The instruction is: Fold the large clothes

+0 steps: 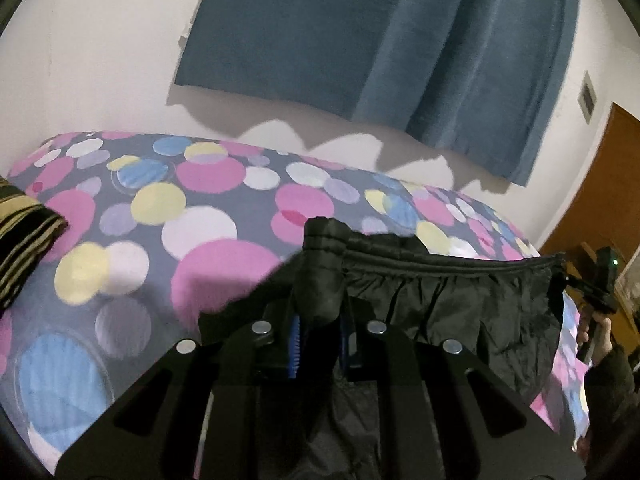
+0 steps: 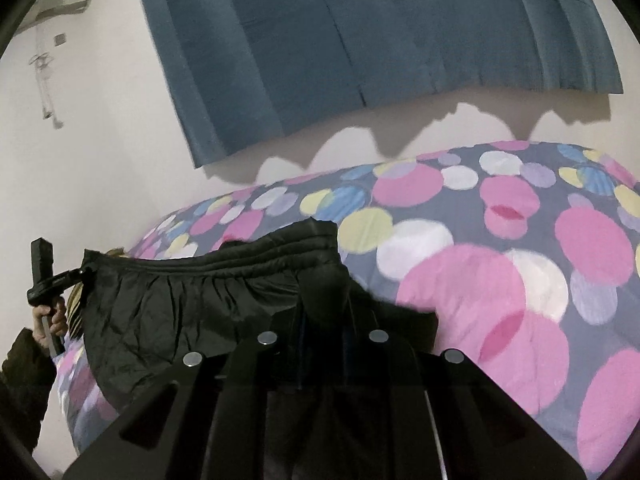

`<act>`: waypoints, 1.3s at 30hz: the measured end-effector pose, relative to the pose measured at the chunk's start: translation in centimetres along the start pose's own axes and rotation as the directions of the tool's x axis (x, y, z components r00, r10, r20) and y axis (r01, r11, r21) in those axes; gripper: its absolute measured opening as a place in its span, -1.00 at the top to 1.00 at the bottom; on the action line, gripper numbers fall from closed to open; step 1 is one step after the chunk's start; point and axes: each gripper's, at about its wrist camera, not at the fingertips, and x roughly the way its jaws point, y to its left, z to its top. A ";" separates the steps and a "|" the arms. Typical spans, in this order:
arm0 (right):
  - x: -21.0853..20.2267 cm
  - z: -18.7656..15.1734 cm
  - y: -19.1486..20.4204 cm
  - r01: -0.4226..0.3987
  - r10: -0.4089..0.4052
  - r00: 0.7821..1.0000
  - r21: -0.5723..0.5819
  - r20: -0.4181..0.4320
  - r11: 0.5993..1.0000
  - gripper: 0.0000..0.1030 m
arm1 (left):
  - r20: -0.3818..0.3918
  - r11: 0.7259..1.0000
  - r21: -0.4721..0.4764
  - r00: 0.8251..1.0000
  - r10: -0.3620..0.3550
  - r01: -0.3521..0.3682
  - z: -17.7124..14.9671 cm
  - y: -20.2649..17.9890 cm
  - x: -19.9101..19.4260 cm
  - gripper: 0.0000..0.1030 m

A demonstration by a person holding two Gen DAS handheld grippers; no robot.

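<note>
Black quilted garment with a gathered elastic hem [image 1: 448, 304] hung stretched above the dotted pink-and-grey bedspread [image 1: 160, 240], near its right edge. Left wrist view: left gripper [image 1: 318, 300] was clenched on one bunched end of the hem; the right gripper [image 1: 576, 280] pinched the far end. Right wrist view: right gripper [image 2: 324, 304] was clamped on the hem [image 2: 192, 304], cloth taut across to the left one [image 2: 82, 276]. Judged step: spreading before the first fold. Next move calls for lowering it flat onto the bedspread [image 2: 500, 280], keeping the tension even.
</note>
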 end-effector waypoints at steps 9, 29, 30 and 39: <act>9.8 2.7 -2.6 0.064 -0.058 0.993 0.058 -0.106 0.996 0.76 | -0.088 0.994 -0.027 0.990 0.106 -0.109 2.4 2.5 9.5 0.76; 20.1 -2.0 -7.6 0.140 -0.075 0.933 0.162 -0.351 0.977 0.73 | -0.285 0.972 -0.049 0.935 0.208 -0.231 -2.0 6.6 20.2 0.74; 20.1 -2.0 -7.8 0.136 -0.070 0.934 0.168 -0.351 0.976 0.73 | -0.287 0.972 -0.050 0.935 0.207 -0.231 -2.1 6.7 20.4 0.73; 20.3 -1.9 -7.7 0.140 -0.074 0.935 0.169 -0.346 0.976 0.73 | -0.293 0.972 -0.061 0.935 0.199 -0.226 -2.5 6.9 20.7 0.71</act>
